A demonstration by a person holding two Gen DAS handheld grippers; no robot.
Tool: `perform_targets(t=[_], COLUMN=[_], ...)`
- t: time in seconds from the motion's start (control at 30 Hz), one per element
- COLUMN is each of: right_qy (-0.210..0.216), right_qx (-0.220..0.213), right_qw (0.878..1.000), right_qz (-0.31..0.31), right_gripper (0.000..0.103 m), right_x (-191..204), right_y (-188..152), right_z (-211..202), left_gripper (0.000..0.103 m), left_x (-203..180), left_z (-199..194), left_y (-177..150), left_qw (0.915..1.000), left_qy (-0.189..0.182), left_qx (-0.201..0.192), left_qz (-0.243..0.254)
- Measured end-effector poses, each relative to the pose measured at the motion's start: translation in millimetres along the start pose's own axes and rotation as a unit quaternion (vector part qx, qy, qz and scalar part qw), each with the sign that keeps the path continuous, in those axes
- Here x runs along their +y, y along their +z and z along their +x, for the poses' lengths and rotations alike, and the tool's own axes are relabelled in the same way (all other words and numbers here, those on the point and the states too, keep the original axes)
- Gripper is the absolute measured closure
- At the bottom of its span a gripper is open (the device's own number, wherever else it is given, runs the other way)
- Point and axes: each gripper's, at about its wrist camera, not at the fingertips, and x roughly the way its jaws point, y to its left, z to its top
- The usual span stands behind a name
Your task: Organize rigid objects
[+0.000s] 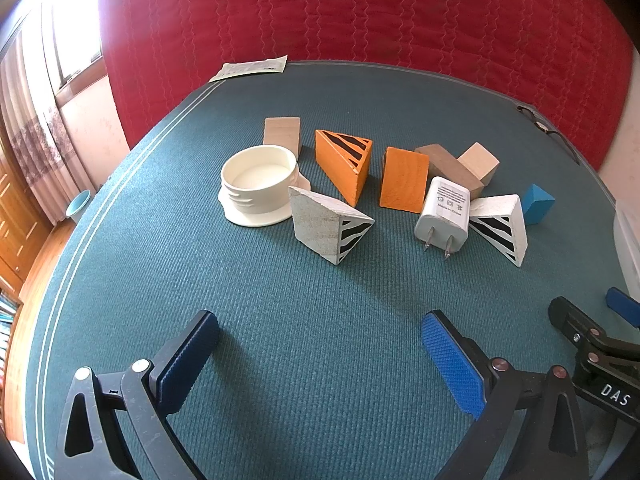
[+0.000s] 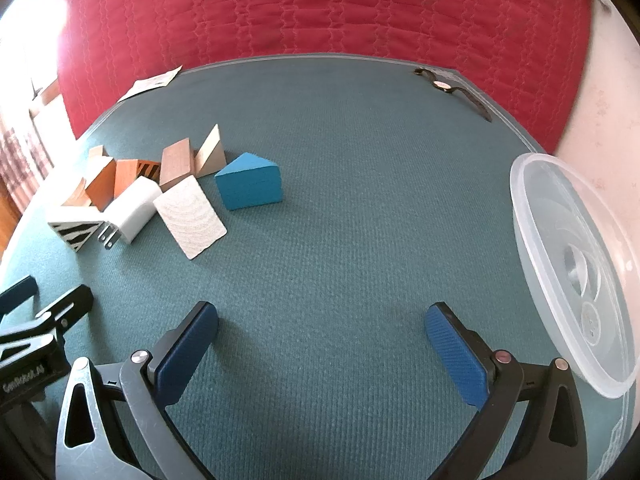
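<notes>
Currently, left wrist view: left gripper (image 1: pixel 320 344) jaws spread, empty, well short of cup (image 1: pixel 260 184), charger (image 1: pixel 444 210) and wedges clustered mid-mat (image 1: pixel 160 260). Right wrist view: right gripper (image 2: pixel 320 340) jaws spread, empty; blue wedge (image 2: pixel 250 186) ahead-left, tub (image 2: pixel 576 272) right. Risk: sloped faces may slip from pads.

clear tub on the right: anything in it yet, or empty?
Empty, as far as visible. The clear plastic tub shows only its moulded base through the wall; the blocks and white charger lie on the mat.
</notes>
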Motion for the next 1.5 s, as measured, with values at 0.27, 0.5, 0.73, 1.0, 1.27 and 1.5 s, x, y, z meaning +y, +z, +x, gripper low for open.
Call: perform_targets(t=[0.27,0.5,0.73,1.0,1.27,1.5], right_qy=[0.026,0.032,0.032,0.033,0.039,0.05], right_qx=[0.0,0.002,0.001,0.002,0.002,0.001], right_qw=[0.999,0.998,0.998,0.998,0.998,0.996], right_qz=[-0.035,-0.049,-0.049,-0.05,-0.057,-0.069], right_gripper=[0.0,0.0,0.0,0.0,0.0,0.0], right_x=[0,4,5,8,11,14], right_y=[-4,-2,-3,-2,-3,-3], right_z=[-2,0,0,-1,-1,-1], left_gripper=[0.0,0.0,0.001,0.013,0.026,0.028], left_x=[5,7,18,21,19,20], left_z=[-3,-2,-5,3,13,19], left_y=[0,3,7,23,38,47], left_qw=[1.0,0.9999,0.9985,0.9984,0.9984,0.9971], left_qy=[-0.002,-0.012,-0.039,-0.033,-0.043,-0.067], left_qx=[-0.001,-0.002,-0.015,-0.025,-0.027,-0.03], left_qz=[0.0,-0.001,-0.035,-0.039,-0.025,-0.018])
